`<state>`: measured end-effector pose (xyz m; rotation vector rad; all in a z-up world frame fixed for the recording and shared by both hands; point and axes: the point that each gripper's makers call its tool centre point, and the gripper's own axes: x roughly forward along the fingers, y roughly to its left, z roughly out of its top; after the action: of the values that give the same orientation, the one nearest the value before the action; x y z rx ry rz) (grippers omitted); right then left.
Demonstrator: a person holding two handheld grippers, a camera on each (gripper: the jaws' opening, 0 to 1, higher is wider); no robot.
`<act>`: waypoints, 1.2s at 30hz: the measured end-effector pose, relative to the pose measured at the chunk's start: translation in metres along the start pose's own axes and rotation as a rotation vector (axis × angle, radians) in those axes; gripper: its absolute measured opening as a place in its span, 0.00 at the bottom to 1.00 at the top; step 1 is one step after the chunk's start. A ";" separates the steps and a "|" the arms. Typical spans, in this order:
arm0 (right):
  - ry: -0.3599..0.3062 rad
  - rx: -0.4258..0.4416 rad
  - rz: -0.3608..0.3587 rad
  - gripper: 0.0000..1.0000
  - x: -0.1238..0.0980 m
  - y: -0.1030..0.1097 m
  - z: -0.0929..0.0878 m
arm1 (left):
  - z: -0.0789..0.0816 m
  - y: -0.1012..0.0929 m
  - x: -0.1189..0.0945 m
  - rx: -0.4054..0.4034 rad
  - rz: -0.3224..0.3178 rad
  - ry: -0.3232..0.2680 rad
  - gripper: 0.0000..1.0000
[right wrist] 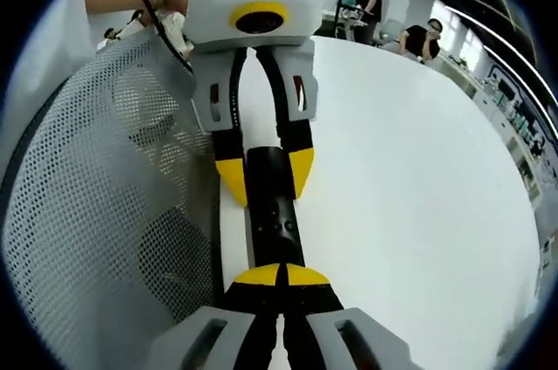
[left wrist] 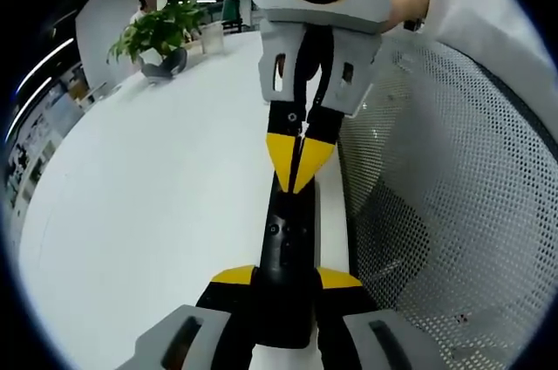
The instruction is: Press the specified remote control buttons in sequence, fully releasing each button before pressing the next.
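The black remote (left wrist: 288, 239) lies at the white desk (left wrist: 157, 213) edge, beside a mesh chair (left wrist: 453, 195) at 3 o'clock. The left gripper (left wrist: 286, 281) clamps its near end; the right gripper (right wrist: 281, 276), jaws closed, seems to press its tips on top.

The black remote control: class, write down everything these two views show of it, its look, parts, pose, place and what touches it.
The black remote control is a slim, matte bar that looks like plastic, with small dark buttons near its middle. It lies along the edge of the white table, beside a mesh chair back. The left tongs grip one end between yellow tips. The right tongs, tips closed together, press down on its top face at the other end.
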<state>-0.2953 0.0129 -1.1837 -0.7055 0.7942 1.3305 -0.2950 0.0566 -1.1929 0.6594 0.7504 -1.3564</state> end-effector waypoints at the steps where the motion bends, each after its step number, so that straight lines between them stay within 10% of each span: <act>1: -0.026 0.052 0.009 0.00 -0.001 0.000 0.001 | 0.000 0.000 0.000 0.000 0.001 0.001 0.23; 18: 0.012 -0.058 -0.023 0.00 0.006 0.005 0.008 | 0.003 -0.003 0.001 -0.013 0.010 -0.026 0.23; 29: -0.033 0.107 0.003 0.00 0.004 0.003 0.009 | 0.003 -0.003 0.001 -0.010 0.009 -0.030 0.23; 36: -0.055 0.067 -0.001 0.00 0.005 0.004 0.019 | 0.002 -0.003 0.001 -0.015 0.013 -0.030 0.23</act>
<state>-0.2975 0.0316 -1.1768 -0.6148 0.7903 1.3107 -0.2980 0.0542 -1.1920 0.6299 0.7305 -1.3450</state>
